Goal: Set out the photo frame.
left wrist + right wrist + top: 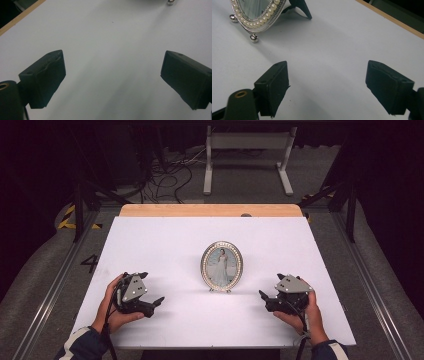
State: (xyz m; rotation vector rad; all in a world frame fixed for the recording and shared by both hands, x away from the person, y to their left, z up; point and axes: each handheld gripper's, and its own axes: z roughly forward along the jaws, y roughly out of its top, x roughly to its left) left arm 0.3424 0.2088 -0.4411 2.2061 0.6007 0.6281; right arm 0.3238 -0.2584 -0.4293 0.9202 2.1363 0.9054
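Where high view shows frame (pixel 221 266) front, right gripper (pixel 325 87) view shows prop

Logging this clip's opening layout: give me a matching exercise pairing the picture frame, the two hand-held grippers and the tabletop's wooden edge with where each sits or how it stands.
Things:
1. oval picture frame
2. left hand-held gripper
3. right hand-held gripper
4. wooden edge

Places or states:
A. far side of the table
B. open, near left of the white surface
C. upright at the centre, on small ball feet
D. open, near right, jaws toward the frame

Pairs: 1-C, 2-B, 3-D, 4-A
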